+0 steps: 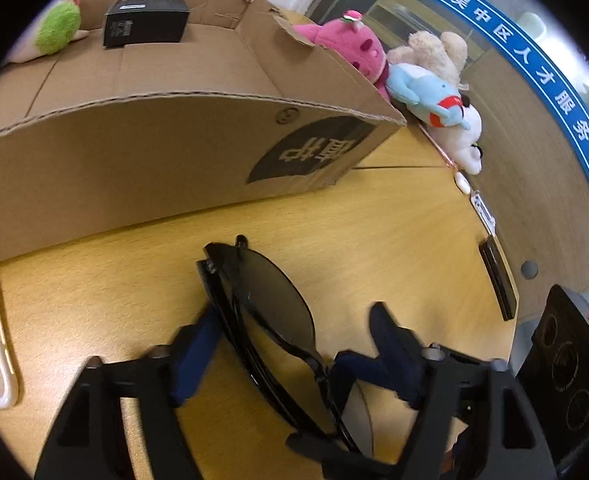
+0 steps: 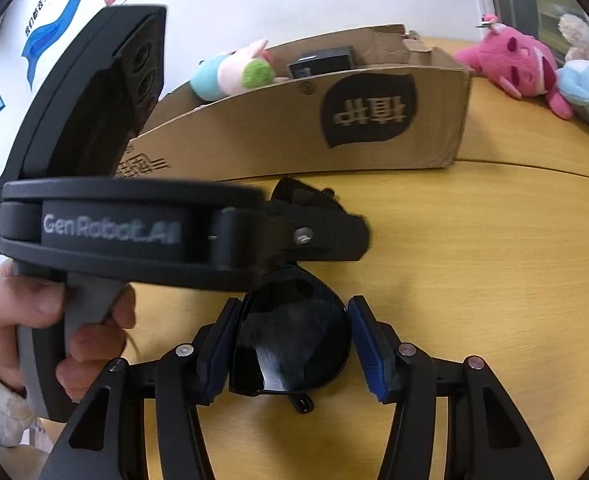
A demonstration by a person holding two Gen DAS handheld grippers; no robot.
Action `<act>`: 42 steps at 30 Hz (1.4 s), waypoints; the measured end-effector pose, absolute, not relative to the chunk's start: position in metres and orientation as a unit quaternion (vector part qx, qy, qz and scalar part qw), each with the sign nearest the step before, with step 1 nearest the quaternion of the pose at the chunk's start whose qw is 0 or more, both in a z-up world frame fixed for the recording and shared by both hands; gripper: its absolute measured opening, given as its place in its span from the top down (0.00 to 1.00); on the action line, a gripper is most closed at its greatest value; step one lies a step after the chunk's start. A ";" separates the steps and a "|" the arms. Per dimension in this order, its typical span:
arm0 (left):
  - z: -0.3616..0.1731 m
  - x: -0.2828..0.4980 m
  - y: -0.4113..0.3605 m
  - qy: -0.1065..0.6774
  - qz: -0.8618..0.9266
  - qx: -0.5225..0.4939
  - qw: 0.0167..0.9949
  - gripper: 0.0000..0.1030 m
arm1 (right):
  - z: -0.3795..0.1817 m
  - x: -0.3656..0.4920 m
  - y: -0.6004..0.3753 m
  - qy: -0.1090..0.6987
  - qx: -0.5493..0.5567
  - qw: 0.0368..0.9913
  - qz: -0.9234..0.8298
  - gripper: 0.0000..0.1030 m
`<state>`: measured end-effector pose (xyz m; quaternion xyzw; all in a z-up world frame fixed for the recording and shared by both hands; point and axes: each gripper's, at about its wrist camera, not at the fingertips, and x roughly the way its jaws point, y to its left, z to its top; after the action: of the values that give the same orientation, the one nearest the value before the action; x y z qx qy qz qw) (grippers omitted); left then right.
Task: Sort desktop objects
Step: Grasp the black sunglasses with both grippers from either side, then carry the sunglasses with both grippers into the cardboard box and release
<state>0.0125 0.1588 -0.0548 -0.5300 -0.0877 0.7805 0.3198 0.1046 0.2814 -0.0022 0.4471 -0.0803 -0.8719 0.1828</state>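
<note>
Sunglasses on bench: both hand-held grippers, left & right, open astride lenses; close gently on frame, then lift level twd box

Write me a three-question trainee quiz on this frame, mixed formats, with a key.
1. True or false: the sunglasses lie inside the cardboard box.
2. Which hand-held gripper has a lens between its blue pads? A) left hand-held gripper only B) right hand-held gripper only C) both
3. Fill in: the black box sits inside the ____.

Key:
1. False; they lie on the table.
2. C; each straddles one lens, jaws not closed.
3. cardboard box
</note>
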 end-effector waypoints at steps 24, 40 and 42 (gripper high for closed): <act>0.094 -0.031 0.140 -0.084 0.824 -0.407 0.384 0.65 | 0.134 0.078 0.250 -0.024 0.298 0.208 -0.931 0.50; 0.065 -0.191 0.158 -0.096 0.783 -0.474 0.392 0.65 | 0.137 -0.100 0.270 -0.044 0.371 0.197 -0.906 0.50; 0.050 -0.208 0.163 -0.104 0.772 -0.490 0.391 0.66 | 0.126 -0.121 0.274 -0.048 0.396 0.188 -0.898 0.50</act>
<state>-0.2076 0.1634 0.0499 -0.4897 -0.1044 0.7721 0.3913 -0.1211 0.2742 0.1260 0.3958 -0.0484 -0.8976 0.1880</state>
